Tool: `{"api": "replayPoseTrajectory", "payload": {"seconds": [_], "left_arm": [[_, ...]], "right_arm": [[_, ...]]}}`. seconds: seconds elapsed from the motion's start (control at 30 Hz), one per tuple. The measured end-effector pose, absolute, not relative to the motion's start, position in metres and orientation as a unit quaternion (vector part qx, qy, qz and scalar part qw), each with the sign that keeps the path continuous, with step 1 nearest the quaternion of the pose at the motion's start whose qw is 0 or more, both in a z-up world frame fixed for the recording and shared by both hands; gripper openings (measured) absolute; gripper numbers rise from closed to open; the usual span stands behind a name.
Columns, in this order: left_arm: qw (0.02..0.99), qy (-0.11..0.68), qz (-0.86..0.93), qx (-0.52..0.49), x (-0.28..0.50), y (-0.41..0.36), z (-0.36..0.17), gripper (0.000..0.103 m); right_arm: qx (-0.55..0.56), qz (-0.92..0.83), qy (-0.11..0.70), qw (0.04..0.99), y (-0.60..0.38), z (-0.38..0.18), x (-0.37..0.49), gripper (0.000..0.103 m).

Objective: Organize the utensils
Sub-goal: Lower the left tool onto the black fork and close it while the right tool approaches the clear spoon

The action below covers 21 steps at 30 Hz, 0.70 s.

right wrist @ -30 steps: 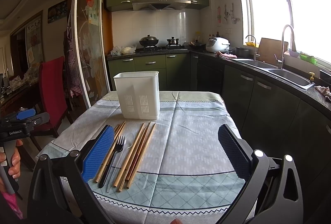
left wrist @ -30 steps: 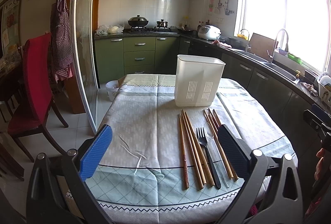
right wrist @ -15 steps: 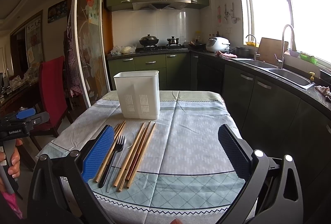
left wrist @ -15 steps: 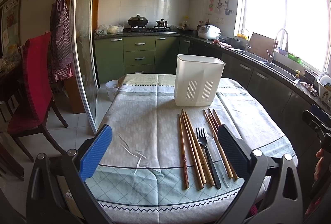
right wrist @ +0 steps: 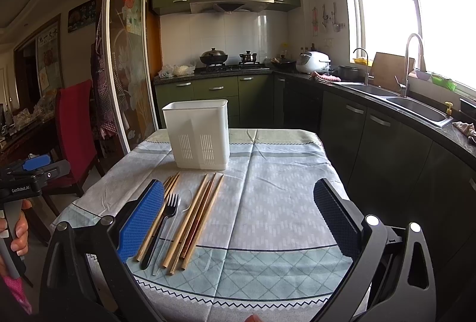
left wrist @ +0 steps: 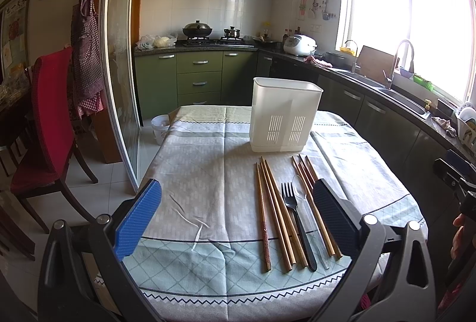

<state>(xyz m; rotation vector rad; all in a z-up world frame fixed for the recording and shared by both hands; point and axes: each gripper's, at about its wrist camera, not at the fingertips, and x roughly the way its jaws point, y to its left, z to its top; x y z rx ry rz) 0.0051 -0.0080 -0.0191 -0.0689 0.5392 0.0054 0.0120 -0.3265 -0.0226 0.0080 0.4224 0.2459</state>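
A white slotted utensil holder [left wrist: 284, 117] [right wrist: 198, 134] stands upright on the table's far half. In front of it lie several wooden chopsticks [left wrist: 272, 210] [right wrist: 198, 215], a black plastic fork [left wrist: 294, 219] [right wrist: 162, 225] and a clear plastic spoon [left wrist: 306, 212] [right wrist: 175, 228], all side by side pointing toward the holder. My left gripper [left wrist: 238, 213] hovers open over the near edge, left of the utensils, holding nothing. Open too, my right gripper [right wrist: 239, 212] hangs to the right of the utensils with nothing between its fingers.
The table wears a pale patterned cloth [left wrist: 214, 173] [right wrist: 276, 197]. A red chair [left wrist: 50, 119] and a glass sliding door [left wrist: 120, 69] stand to the left. Kitchen counters with a sink [right wrist: 416, 108] run along the right. A small white bin [left wrist: 160, 128] sits on the floor.
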Motion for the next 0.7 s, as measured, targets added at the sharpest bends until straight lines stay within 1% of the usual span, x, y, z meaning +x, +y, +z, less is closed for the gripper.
{"api": "replayPoseTrajectory", "payload": {"seconds": [0.13, 0.23, 0.47, 0.63, 0.7], "left_arm": [[0.959, 0.282, -0.004, -0.036, 0.014, -0.009, -0.021, 0.097], [0.95, 0.311, 0.001, -0.03, 0.032, -0.012, -0.024, 0.097], [0.911, 0.412, -0.015, -0.031, 0.091, -0.026, -0.046, 0.097], [0.877, 0.477, -0.046, -0.029, 0.125, -0.048, -0.063, 0.097], [0.856, 0.51, -0.068, -0.038, 0.137, -0.058, -0.073, 0.097]], "right_arm": [[0.005, 0.126, 0.223, 0.967, -0.325, -0.028, 0.018, 0.099], [0.001, 0.138, 0.248, 0.959, -0.323, -0.034, 0.03, 0.099], [-0.002, 0.146, 0.347, 0.926, -0.321, -0.057, 0.083, 0.099], [0.048, 0.154, 0.411, 0.897, -0.334, -0.074, 0.111, 0.099], [0.07, 0.157, 0.425, 0.889, -0.341, -0.079, 0.116, 0.099]]}}
